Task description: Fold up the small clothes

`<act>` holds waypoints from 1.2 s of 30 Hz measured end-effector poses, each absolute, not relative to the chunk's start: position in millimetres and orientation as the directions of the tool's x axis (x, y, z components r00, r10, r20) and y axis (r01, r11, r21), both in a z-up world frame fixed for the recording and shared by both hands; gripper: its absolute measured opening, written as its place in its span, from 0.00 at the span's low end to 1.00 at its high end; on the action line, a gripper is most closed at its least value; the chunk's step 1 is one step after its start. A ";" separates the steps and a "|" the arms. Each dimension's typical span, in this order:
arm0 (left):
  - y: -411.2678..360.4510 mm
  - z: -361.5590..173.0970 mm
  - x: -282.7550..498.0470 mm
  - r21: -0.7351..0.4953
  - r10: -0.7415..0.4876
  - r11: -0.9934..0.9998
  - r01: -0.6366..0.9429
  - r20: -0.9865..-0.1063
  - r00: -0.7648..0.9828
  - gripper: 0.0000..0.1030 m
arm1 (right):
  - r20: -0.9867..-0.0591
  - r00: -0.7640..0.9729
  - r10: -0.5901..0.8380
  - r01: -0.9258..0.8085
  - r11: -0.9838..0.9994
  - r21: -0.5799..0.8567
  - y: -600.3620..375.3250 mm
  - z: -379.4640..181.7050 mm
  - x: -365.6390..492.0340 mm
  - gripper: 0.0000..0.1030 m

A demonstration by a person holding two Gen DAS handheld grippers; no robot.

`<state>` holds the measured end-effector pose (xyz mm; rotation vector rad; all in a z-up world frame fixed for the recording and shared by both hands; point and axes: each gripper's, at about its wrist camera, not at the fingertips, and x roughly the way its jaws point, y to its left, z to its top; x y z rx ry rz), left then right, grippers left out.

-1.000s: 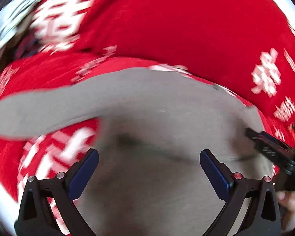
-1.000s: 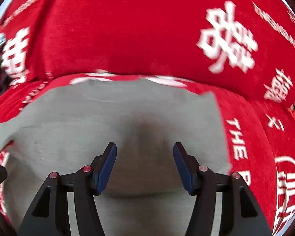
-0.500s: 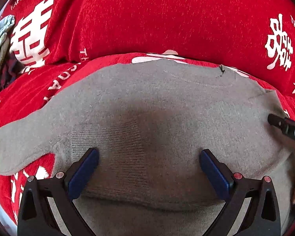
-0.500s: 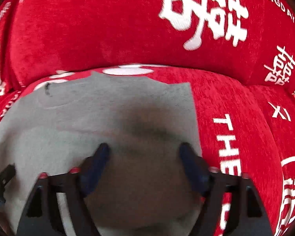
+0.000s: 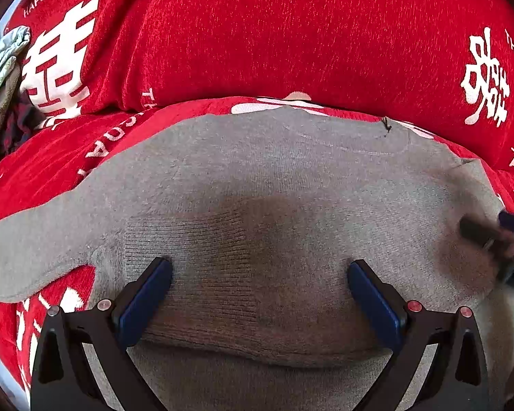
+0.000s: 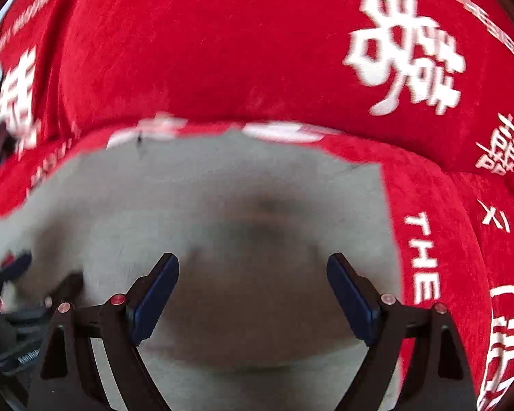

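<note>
A grey knit garment (image 5: 257, 185) lies spread flat on a red sofa cover (image 5: 291, 34) printed with white characters, filling the middle and lower part of both wrist views; one sleeve (image 5: 27, 250) trails out to the left edge of the left wrist frame, and the folded-over hem with its ribbed band sits low in the centre. The left gripper (image 5: 258, 294) hovers over that ribbed band with its blue pads wide apart and nothing pinched between them. The right gripper (image 6: 253, 294) has just been opening its jaws, and they now stand wide apart above the cloth, with only the flat fabric below them, not held; this reads as a release after laying a fold down. Both point steeply down at the near edge, likely so the fold can settle smoothly and the next grasp can be chosen. At the upper left of the left wrist frame, a pale patterned cloth (image 5: 1, 58) sits aside.
</note>
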<state>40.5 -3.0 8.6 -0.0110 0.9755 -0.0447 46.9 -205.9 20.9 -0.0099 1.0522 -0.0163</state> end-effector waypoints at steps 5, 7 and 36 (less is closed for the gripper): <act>-3.1 8.0 40.2 -0.032 -0.045 0.999 0.034 -0.828 0.559 1.00 | -0.877 0.479 -0.027 0.051 0.999 -0.003 -205.6 8.9 43.6 0.92; -3.6 8.1 40.7 -0.032 -0.045 0.999 0.034 -0.830 0.556 1.00 | -0.893 0.449 -0.027 0.068 0.998 0.004 -207.1 15.6 43.8 0.92; 52.4 28.2 -126.1 -0.128 -0.129 0.991 0.044 -0.800 0.586 1.00 | -0.801 0.598 0.031 -0.106 0.994 -0.040 -192.1 19.5 -182.4 0.96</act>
